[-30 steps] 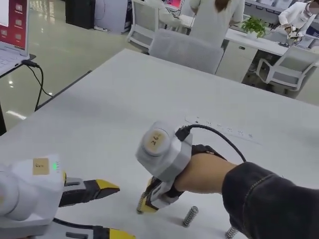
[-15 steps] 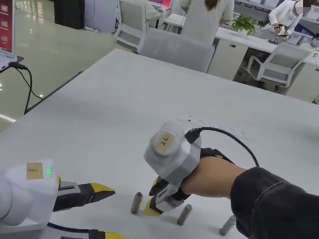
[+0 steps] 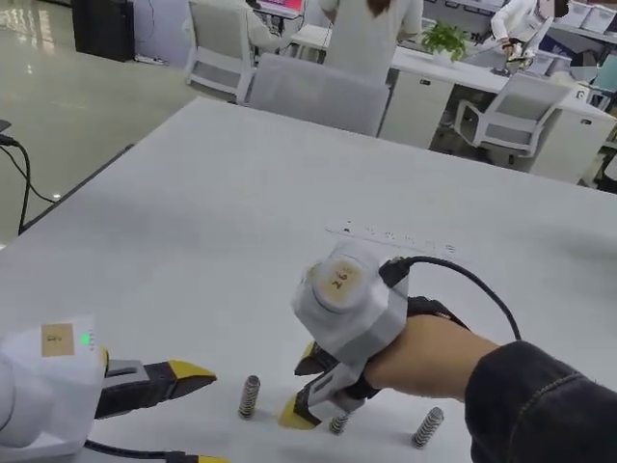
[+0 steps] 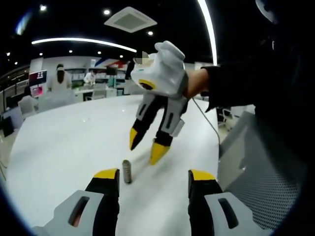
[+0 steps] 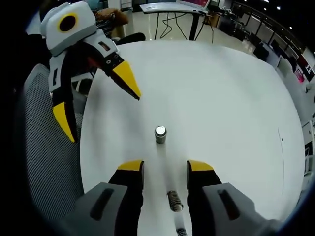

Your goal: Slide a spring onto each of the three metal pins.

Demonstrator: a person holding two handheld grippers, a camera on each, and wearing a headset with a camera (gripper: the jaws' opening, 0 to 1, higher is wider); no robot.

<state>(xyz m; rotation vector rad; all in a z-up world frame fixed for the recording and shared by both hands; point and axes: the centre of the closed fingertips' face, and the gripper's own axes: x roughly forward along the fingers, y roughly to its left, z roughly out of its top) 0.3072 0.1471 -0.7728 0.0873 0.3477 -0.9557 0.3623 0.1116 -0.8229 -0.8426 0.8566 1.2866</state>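
Springs, three of them, stood in a row on the white table [image 3: 241, 212]: the first spring [image 3: 250, 395] near the left gripper [image 3: 220, 417], the middle spring [image 3: 337, 422], and the last spring [image 3: 427, 426] by the dark sleeve [image 3: 540, 405]. The right gripper [image 3: 316, 417] pointed down at the table with its jaws spread. In the right gripper view the middle spring sat in the gap and did not seem to touch either jaw. The left gripper's jaws were spread too and held nothing. The first spring had a shiny round top, maybe a pin inside, but I could not tell. To do this step well, I think the right jaws needed to close softly and straight on the middle spring, so it did not squash, tip or bump the others. The left gripper was best kept back.
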